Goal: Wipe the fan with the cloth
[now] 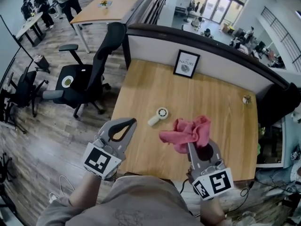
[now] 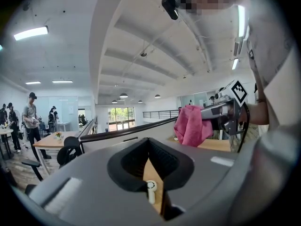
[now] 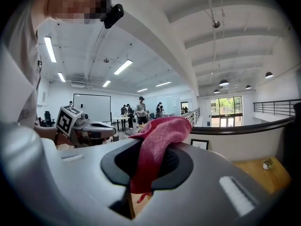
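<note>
Pose: both near level over desk (image 1: pixel 211 102) | left claw (image 1: pixel 130 122) closed, empty | right claw (image 1: pixel 196 147) clamping pink cloth (image 1: pixel 186 132)

**Overall light:** bright and even, daylight mixed with ceiling lamps.

**Sources:**
- The strip lights (image 2: pixel 31 32) on the ceiling are burnt out to plain white.
- The small round lamps (image 2: pixel 123 96) show as bright dots.
- The far windows (image 2: pixel 120 115) are overexposed.
- In the head view, the glass doors (image 1: pixel 216 4) are pale with glare.

**Shadows:** soft and faint on the desk (image 1: pixel 155 86), with no hard edges.

**Colour:** the cloth (image 1: pixel 188 132) is a full pink, not washed out.

**Distortion:** there is a strong fisheye bend in all three views, so beams and railings bow. Both gripper views end in a round black border.

**Focus:**
- The left gripper (image 2: pixel 149 142) and right gripper (image 3: pixel 148 142) are soft where their bodies sit close to the lens.
- The mid-distance is sharp.
- The far people are small and indistinct.
</note>
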Motion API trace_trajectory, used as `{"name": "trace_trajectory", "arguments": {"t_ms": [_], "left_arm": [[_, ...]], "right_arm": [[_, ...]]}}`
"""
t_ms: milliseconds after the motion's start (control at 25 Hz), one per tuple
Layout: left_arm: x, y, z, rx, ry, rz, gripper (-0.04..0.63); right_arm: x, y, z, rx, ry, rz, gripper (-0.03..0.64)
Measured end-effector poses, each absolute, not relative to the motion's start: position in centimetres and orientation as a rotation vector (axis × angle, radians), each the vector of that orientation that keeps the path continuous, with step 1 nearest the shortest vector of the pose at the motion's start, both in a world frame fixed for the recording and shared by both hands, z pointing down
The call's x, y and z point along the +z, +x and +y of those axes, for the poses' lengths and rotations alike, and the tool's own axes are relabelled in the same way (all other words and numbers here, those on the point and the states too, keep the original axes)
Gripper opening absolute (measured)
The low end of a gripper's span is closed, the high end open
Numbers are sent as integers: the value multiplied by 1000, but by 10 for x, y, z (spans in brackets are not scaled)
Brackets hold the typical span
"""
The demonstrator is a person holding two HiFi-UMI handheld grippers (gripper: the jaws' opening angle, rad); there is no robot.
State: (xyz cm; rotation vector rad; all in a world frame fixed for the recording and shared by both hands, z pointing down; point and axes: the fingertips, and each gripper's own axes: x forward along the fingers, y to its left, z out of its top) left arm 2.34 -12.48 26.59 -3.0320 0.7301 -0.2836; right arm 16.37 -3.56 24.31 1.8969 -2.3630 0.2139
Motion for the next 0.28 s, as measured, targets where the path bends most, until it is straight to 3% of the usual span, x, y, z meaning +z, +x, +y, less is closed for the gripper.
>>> {"name": "trace_trajectory", "arguments": {"t_ms": [280], "left_arm": [[272, 25, -122, -309, -3043, 709, 2]], "right_arm": [[253, 165, -35, 243, 1888, -2339, 55]]}}
